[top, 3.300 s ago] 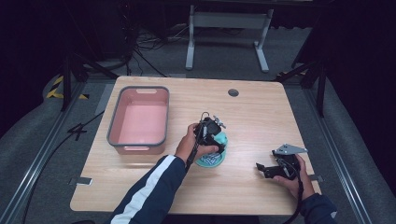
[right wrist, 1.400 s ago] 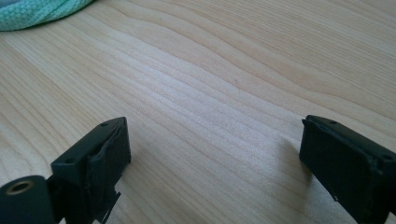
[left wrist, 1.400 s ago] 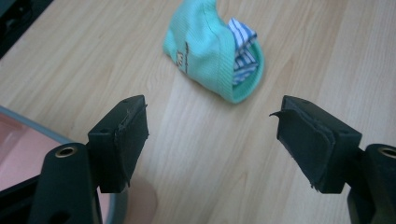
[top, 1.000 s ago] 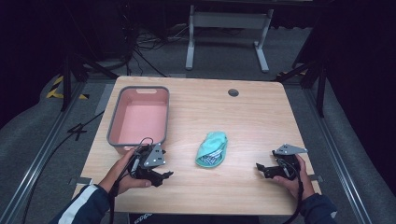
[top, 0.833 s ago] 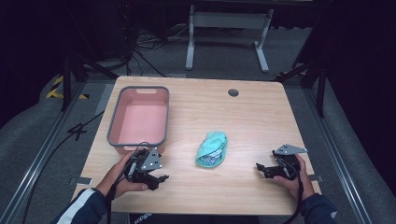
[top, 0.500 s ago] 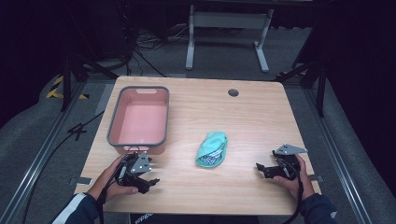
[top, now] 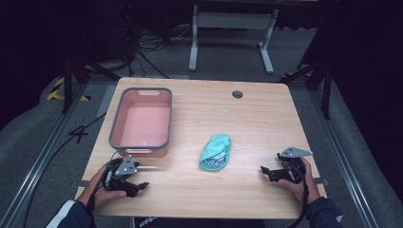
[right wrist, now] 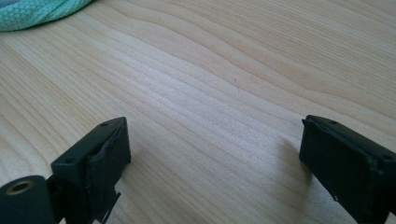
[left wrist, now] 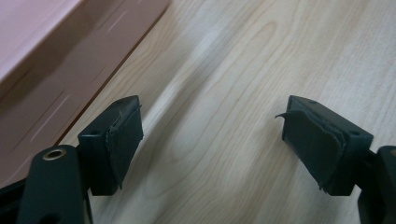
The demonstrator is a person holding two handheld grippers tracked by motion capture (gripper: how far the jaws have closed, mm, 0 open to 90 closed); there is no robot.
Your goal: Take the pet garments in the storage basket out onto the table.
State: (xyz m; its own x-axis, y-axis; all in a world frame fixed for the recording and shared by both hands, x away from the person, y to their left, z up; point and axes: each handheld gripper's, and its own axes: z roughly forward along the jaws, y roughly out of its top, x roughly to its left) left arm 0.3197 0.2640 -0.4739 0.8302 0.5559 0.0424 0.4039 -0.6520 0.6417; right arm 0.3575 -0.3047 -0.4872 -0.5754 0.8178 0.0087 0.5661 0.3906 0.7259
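High view: teal cloth point(top: 216, 152) between left tongs point(top: 138, 186) and right tongs point(top: 264, 171).

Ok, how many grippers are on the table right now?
2. The left gripper sits at the near left corner by the pink bin; the right gripper is near right, past the teal cloth.

Table: your wooden table point(top: 266, 118) carries everything, with a round dark hole point(top: 237, 94) near its far edge.
Bin: pink bin point(top: 141, 121) sits toward the left edge, empty.
Cloth: teal cloth bundle point(top: 216, 152) lies mid-table (crumpled, striped inside).
Left gripper: your left gripper point(top: 138, 186) rests at the near left corner.
Right gripper: your right gripper point(top: 264, 171) rests near the near right corner.
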